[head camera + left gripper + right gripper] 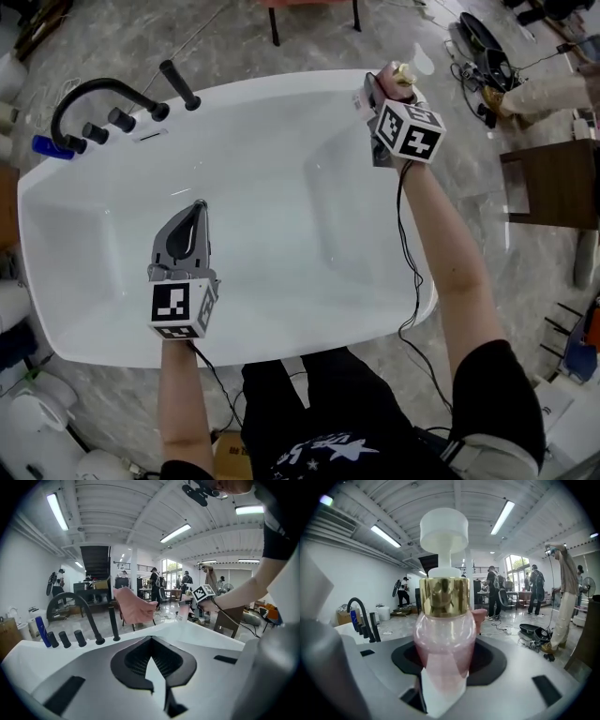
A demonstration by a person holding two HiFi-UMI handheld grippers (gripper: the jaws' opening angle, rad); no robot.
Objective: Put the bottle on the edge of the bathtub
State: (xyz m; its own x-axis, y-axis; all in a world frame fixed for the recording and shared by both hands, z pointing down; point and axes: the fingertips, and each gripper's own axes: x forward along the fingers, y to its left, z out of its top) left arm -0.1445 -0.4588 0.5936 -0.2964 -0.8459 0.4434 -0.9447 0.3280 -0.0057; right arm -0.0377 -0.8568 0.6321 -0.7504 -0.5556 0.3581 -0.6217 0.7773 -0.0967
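Hovering over the white bathtub's [281, 206] basin nearest the person, the left gripper [199, 208] has its jaws pressed together at the tips with nothing between them. A black cable [410, 262] runs along the right forearm and crosses the tub's right rim. Farther out, at the far right rim, the right gripper [384, 86] pinches the bottle [403, 75]; its own view shows the jaws clamped on the clear pink body of this bottle [443, 639], below a gold collar and a white pump cap. The marker cube and the gripper body cover the bottle's base from above, so whether it touches the rim cannot be told. On the far left rim stand a curved black faucet [89, 94], a row of black knobs [122, 119] and a black hand shower [178, 84], with a blue bottle [47, 147] just beside them. Beyond the tub a pink chair [133, 606] stands on the glossy floor, cut off at the head view's top edge. People [494, 592] stand far behind, too small to make out.
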